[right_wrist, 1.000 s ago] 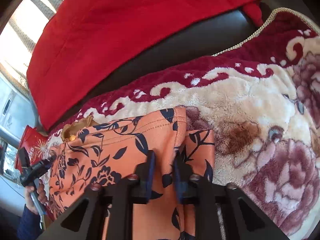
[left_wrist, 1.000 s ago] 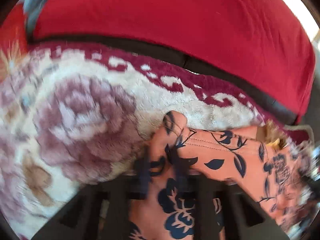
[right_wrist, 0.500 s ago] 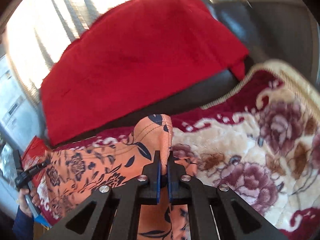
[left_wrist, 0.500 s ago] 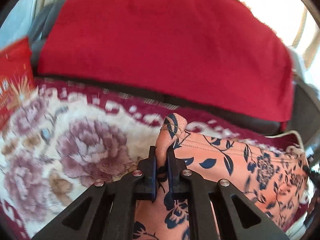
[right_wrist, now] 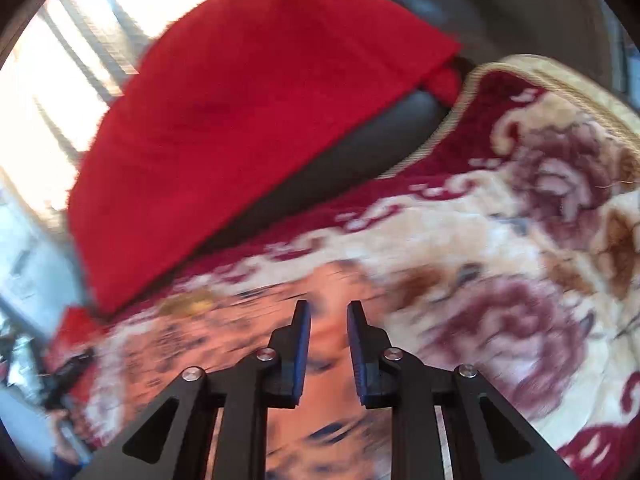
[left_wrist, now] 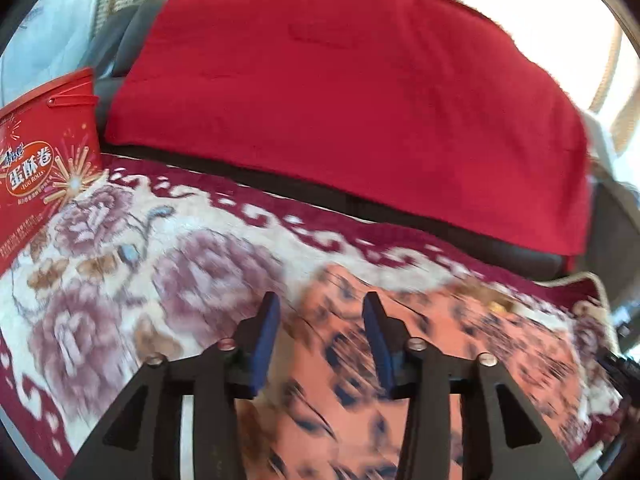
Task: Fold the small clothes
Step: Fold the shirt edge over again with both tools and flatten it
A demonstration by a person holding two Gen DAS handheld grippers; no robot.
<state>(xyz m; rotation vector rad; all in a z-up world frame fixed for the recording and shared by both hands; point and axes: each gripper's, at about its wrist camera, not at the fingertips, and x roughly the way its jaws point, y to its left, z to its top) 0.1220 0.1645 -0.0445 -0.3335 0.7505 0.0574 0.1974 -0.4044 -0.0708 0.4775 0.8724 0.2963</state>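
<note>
Left gripper [left_wrist: 320, 312]: jaws spread, nothing between them.
Garment [left_wrist: 460, 344]: orange with dark print, blurred, on the floral blanket [left_wrist: 140, 264].
Left edge: red box [left_wrist: 40, 168].
Behind: red cloth [left_wrist: 340, 100].

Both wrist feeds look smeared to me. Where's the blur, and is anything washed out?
Left wrist view: the orange garment and floral blanket are motion-smeared, the open left gripper is sharp, and the window top right is blown out. Right wrist view: same streaking on the garment, a crisp open right gripper, glare upper left.
</note>
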